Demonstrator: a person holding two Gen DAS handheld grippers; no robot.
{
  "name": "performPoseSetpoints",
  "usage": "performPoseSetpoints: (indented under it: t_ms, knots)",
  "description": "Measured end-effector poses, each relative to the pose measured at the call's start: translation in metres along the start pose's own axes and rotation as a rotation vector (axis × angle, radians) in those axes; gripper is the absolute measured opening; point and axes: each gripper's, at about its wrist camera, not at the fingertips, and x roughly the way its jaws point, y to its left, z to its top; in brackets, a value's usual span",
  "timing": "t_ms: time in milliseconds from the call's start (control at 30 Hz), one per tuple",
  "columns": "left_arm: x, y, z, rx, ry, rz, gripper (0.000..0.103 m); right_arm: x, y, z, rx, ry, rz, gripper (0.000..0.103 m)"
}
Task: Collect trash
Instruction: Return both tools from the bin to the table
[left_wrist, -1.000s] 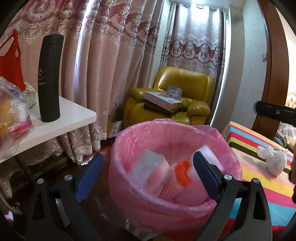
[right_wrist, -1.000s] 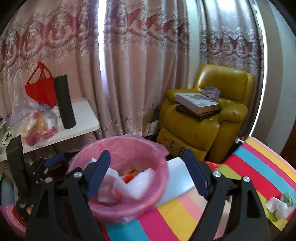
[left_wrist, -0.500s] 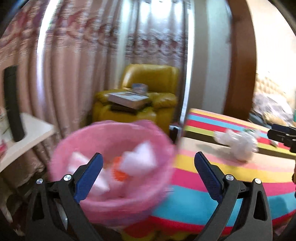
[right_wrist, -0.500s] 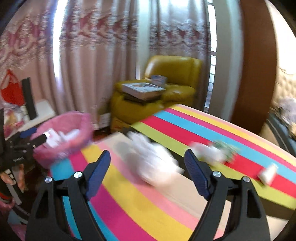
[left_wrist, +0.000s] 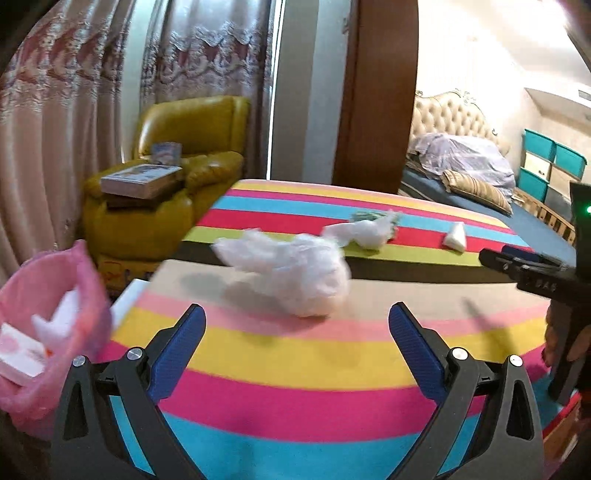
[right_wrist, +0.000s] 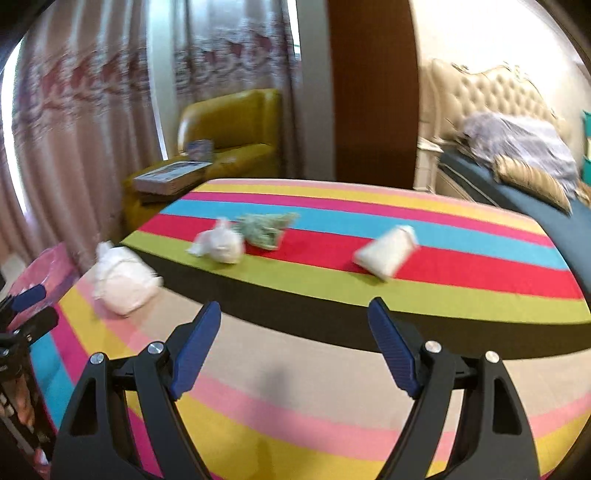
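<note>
both grippers, left gripper (left_wrist: 297, 325) and right gripper (right_wrist: 294, 321), are hovering with fingers apart and empty over the striped bench (left_wrist: 314, 358), probably for grabbing. the white crumpled bag (left_wrist: 295, 273) is lying near the pink bin (left_wrist: 48, 295).

bin (left_wrist: 55, 295) left of table (left_wrist: 295, 362) | bags (left_wrist: 295, 277) on table | armchair (left_wrist: 166, 192) behind
</note>
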Motion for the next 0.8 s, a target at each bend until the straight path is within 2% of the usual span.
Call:
performPoseSetpoints:
  t_ms: [200,400,633,800]
  knots:
    - [0.028,-0.039,0.029,0.016,-0.004,-0.041,0.094,0.022,-0.039,0.015,0.071,0.023,-0.085,0.079]
    - [0.061,-0.065,0.042,-0.004,0.04,-0.077,0.094,0.064,-0.072,0.033,0.146,0.098,-0.13,0.079]
    - [0.09,-0.074,0.049,-0.037,0.096,-0.077,0.094,0.107,-0.081,0.053,0.167,0.165,-0.138,0.079]
    - [0.107,-0.078,0.053,-0.062,0.141,-0.084,0.094,0.139,-0.071,0.065,0.11,0.236,-0.158,0.079]
